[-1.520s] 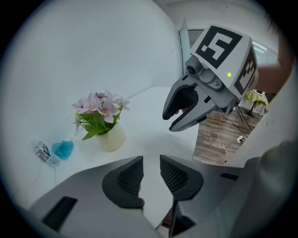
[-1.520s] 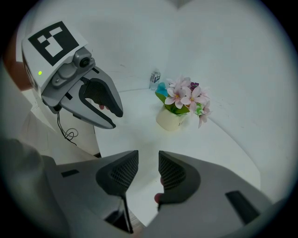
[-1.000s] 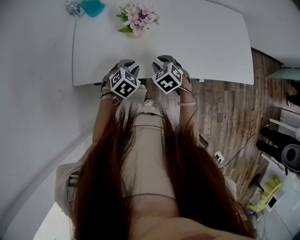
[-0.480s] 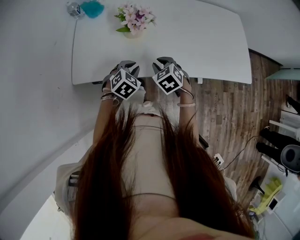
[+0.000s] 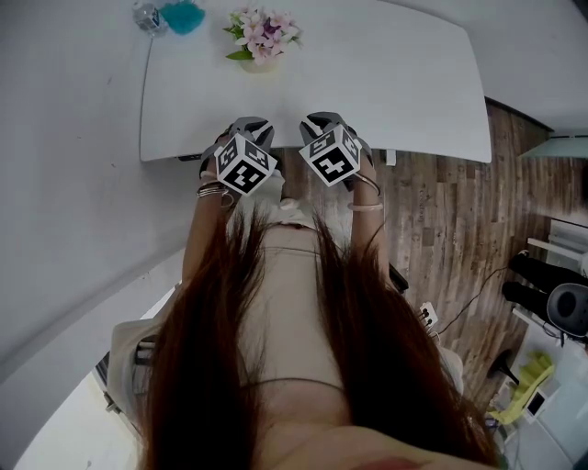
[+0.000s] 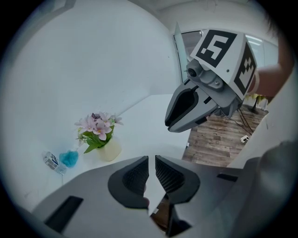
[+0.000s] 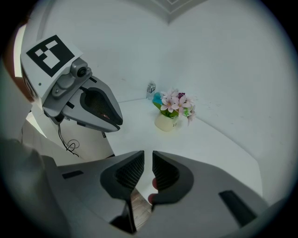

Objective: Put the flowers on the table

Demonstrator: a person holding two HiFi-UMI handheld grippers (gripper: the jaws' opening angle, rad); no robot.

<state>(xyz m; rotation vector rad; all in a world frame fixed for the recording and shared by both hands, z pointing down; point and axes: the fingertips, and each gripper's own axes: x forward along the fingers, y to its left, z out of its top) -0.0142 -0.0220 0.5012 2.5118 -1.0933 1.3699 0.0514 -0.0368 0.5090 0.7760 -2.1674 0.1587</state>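
Head view is showing the flowers (image 5: 265, 33) standing in a vase at the table's (image 5: 386, 92) far side. The left gripper (image 6: 152, 162) and right gripper (image 7: 148, 158), both empty, have just been closing their jaws to slim gaps. Any renewed reach is risking toppling the vase.

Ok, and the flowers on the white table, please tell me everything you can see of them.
The flowers are a small bunch of pink and pale blossoms, one darker purple, with green leaves. They stand upright in a short, rounded cream pot, near the far edge of the white table, toward its left, apart from a blue thing. Only the table touches the pot.
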